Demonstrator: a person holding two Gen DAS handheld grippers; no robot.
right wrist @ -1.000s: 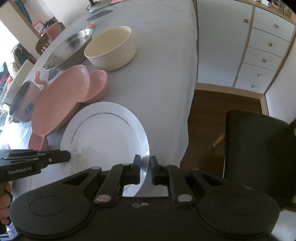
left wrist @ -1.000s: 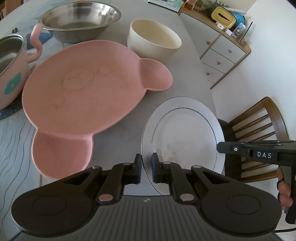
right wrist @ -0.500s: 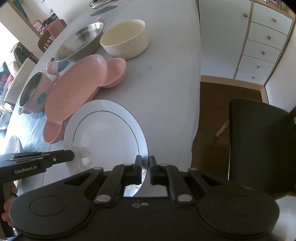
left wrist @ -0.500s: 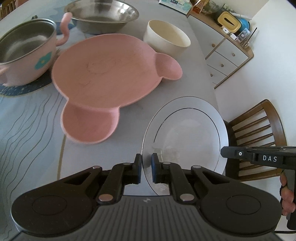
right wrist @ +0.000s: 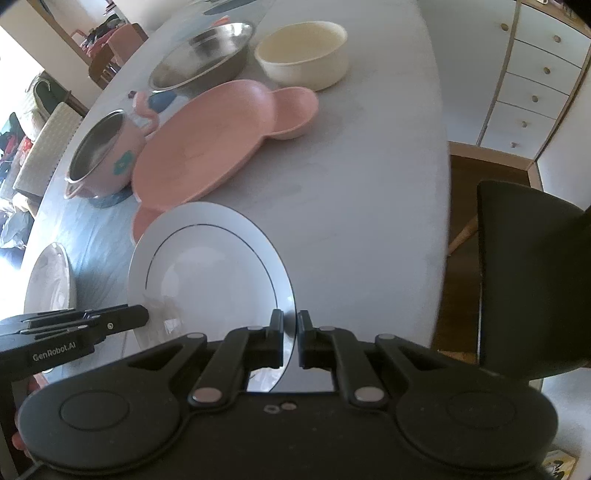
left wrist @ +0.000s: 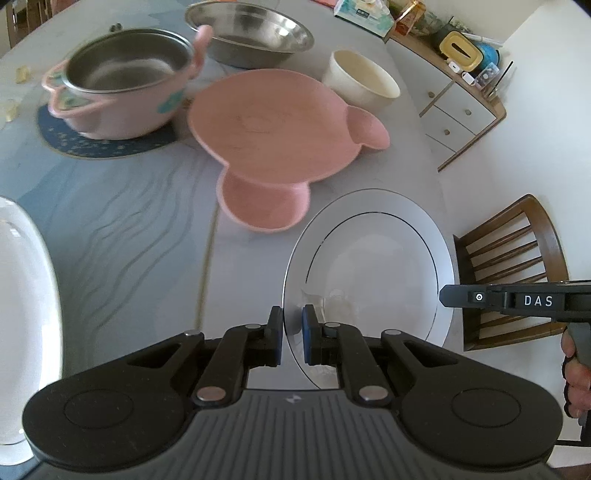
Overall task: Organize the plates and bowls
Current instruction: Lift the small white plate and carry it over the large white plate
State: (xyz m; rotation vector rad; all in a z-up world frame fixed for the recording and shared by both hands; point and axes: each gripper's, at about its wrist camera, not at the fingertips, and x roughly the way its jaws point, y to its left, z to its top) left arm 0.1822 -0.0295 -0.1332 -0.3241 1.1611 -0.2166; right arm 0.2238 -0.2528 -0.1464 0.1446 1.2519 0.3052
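Observation:
A white plate with a thin dark ring (left wrist: 373, 258) is held above the table by both grippers. My left gripper (left wrist: 293, 334) is shut on its left rim. My right gripper (right wrist: 290, 338) is shut on its right rim, and the plate shows in the right wrist view (right wrist: 210, 273) too. A pink bear-shaped plate (left wrist: 273, 129) lies on the table beyond it, also in the right wrist view (right wrist: 214, 144). A cream bowl (left wrist: 360, 79), a steel bowl (left wrist: 251, 33) and a pink pot with a steel liner (left wrist: 122, 81) stand further back.
Another white plate (left wrist: 22, 314) lies at the left on the table (left wrist: 122, 214), and shows in the right wrist view (right wrist: 50, 277). A wooden chair (left wrist: 513, 266) stands at the right edge. A dark chair (right wrist: 528, 280) and white drawers (right wrist: 532, 77) are beside the table.
Both grippers have lifted the white plate and pulled back toward me and to the left. The pink pot and the second white plate have come into view.

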